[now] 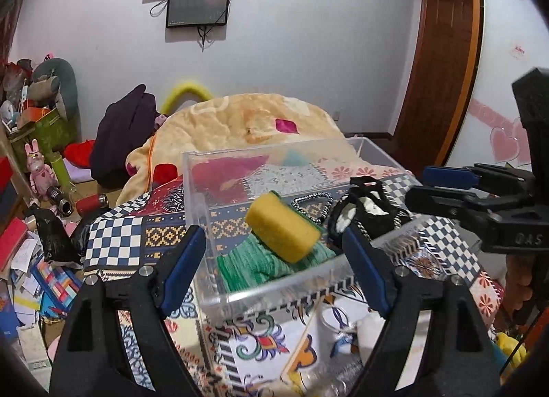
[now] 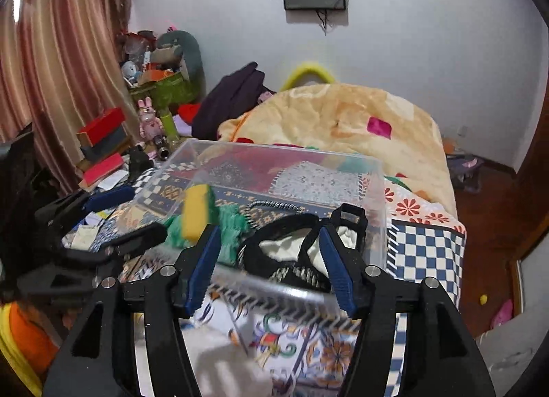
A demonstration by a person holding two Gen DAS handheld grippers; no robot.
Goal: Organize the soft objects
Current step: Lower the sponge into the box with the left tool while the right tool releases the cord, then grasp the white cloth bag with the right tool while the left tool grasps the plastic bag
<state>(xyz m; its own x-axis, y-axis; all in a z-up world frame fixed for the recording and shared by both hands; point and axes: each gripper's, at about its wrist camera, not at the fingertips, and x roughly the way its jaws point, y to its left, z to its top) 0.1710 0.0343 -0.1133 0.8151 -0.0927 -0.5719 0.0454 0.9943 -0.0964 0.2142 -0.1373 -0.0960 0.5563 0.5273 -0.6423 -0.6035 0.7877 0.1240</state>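
A clear plastic box (image 1: 274,289) (image 2: 375,191) stands on a patterned bedspread. In it are a yellow sponge (image 1: 283,225) (image 2: 195,211), seemingly in mid-air over a green cloth (image 1: 260,261) (image 2: 228,225), and a black-and-white fabric item (image 1: 363,215) (image 2: 291,256) with a black-and-white cord (image 1: 312,203) (image 2: 274,206). My left gripper (image 1: 274,270) is open, just in front of the box above the green cloth. My right gripper (image 2: 271,270) is open, over the box's near wall by the black item. Each gripper shows in the other's view: the right (image 1: 446,187), the left (image 2: 113,215).
A beige blanket (image 1: 247,122) (image 2: 343,119) and dark clothing (image 1: 123,136) (image 2: 233,98) lie behind the box. Cluttered shelves, boxes and toys (image 1: 37,143) (image 2: 151,88) stand at the left. A wooden door (image 1: 442,54) is at the right. Small items (image 1: 346,331) lie on the bedspread before the box.
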